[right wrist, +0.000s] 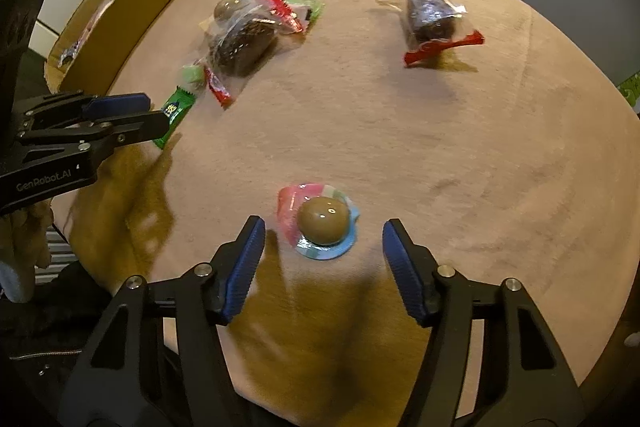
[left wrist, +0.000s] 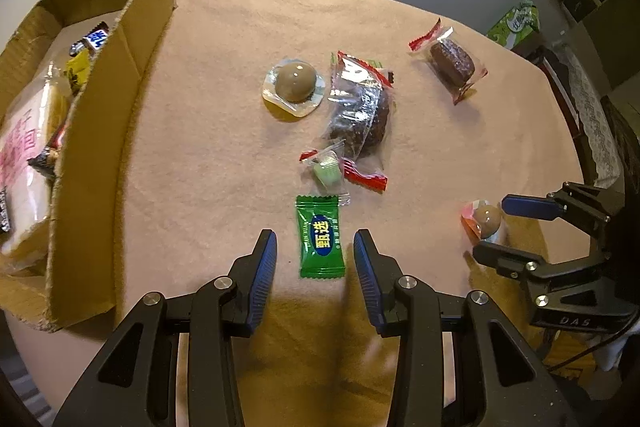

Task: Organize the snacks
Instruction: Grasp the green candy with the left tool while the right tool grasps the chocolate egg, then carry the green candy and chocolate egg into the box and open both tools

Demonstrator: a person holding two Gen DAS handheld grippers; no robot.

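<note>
Six loose snacks lie on the pink surface (left wrist: 460,155). Left gripper (left wrist: 315,247) is spread wide, low over the surface, its fingers on either side of the green candy (left wrist: 320,237), not touching it. Just past that candy sits a small clear-wrapped pale green sweet (left wrist: 327,169), touching a big dark cake (left wrist: 360,115) in clear wrap with red ends. Beside the cake, to the left, a brown dome jelly (left wrist: 295,83) on a clear-white base. A second dark cake (left wrist: 452,63) lies well apart at far right.

Right gripper (right wrist: 324,239) is also spread, its fingers flanking a second jelly (right wrist: 322,221) with pink and blue base; no contact visible. In the left view that jelly (left wrist: 486,219) sits between the right gripper's (left wrist: 490,227) blue pads.

Cardboard box (left wrist: 104,147) stands at the left edge of the surface, open top, already holding several packets: a pink-and-white bag (left wrist: 24,163), a yellow packet (left wrist: 78,73), a blue-white bar (left wrist: 96,39). A green carton (left wrist: 516,23) sits beyond the surface at far right.
</note>
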